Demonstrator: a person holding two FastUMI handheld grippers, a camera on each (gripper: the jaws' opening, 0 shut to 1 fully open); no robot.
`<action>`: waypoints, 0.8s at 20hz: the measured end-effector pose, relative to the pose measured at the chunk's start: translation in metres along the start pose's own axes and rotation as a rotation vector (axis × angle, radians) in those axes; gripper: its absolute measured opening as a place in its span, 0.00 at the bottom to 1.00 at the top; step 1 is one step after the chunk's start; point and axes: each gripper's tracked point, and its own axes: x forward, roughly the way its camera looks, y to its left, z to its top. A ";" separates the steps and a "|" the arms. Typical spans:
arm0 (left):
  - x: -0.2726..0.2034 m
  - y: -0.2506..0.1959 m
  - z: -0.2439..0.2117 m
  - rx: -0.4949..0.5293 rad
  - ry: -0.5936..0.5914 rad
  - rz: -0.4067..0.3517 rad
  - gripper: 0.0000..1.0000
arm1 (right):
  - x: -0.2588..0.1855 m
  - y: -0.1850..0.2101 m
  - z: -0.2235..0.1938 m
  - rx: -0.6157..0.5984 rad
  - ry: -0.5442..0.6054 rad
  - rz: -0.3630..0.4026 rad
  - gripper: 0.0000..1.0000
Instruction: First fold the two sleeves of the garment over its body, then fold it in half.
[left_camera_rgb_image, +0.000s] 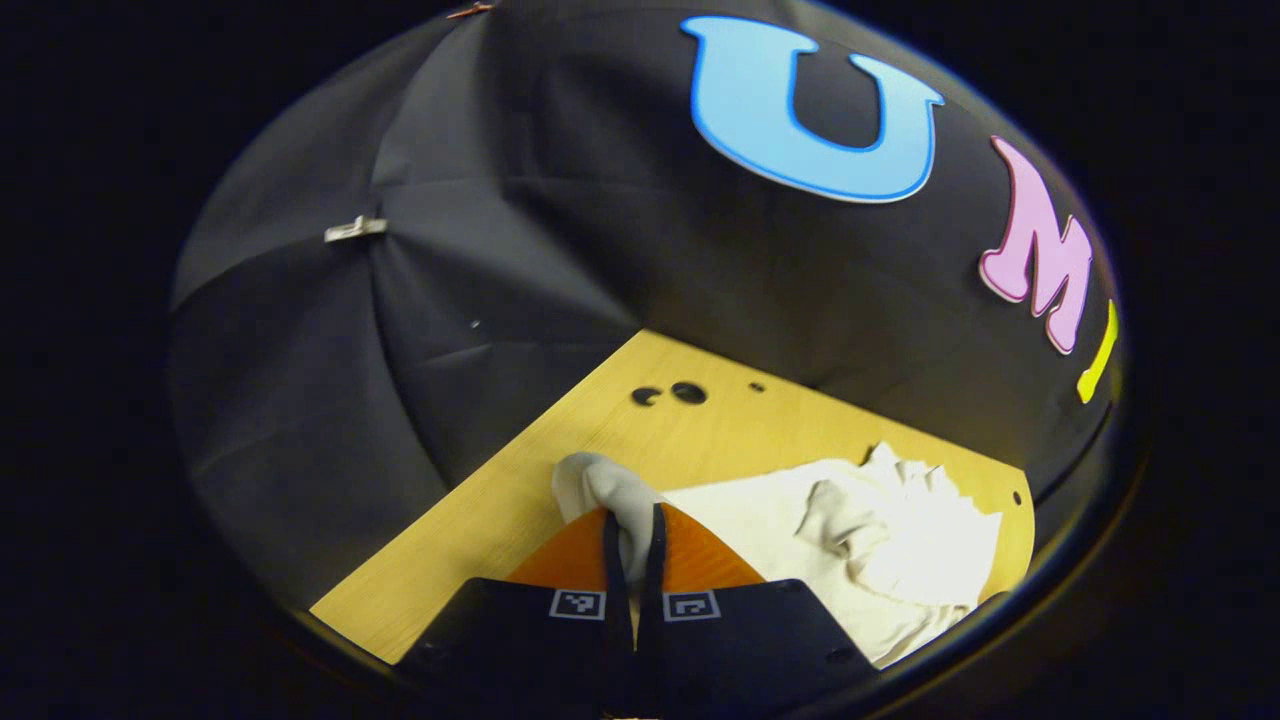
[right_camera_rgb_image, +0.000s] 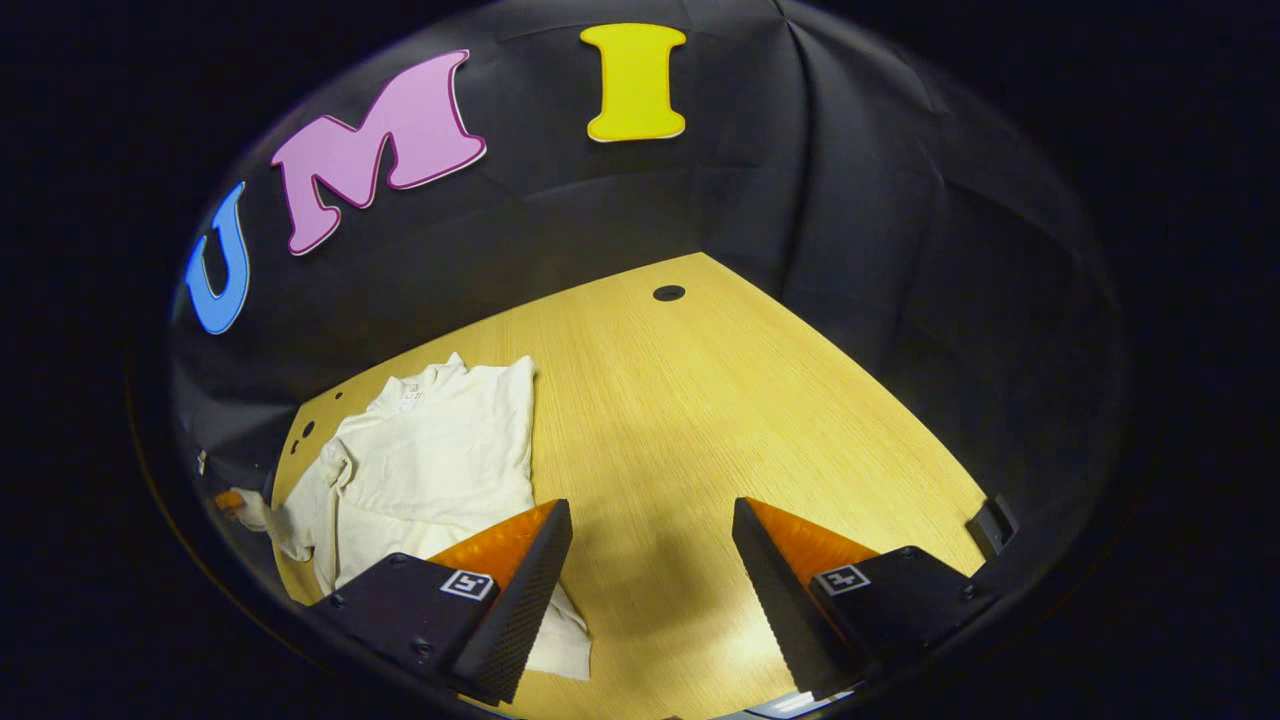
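No legible text, brand or number on any item.

- Left gripper (left_camera_rgb_image: 631, 545), lower centre of the left gripper view: two small square black-and-white coded markers, one on each finger base; patterns only, no readable characters.
- Right gripper (right_camera_rgb_image: 650, 560), bottom of the right gripper view: one like marker on each finger base; no readable characters.
- Garment (right_camera_rgb_image: 430, 450), left of the right gripper view: a small tag at the neck, too small to read.
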 end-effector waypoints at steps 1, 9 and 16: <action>0.006 -0.021 0.012 0.012 -0.020 -0.030 0.06 | 0.001 -0.001 -0.003 -0.001 0.007 -0.001 0.99; 0.018 -0.241 0.044 0.084 -0.056 -0.366 0.06 | 0.008 0.000 -0.005 -0.013 0.020 0.004 0.99; 0.010 -0.425 -0.045 0.144 0.054 -0.618 0.07 | 0.011 0.006 -0.015 -0.039 0.053 0.017 0.99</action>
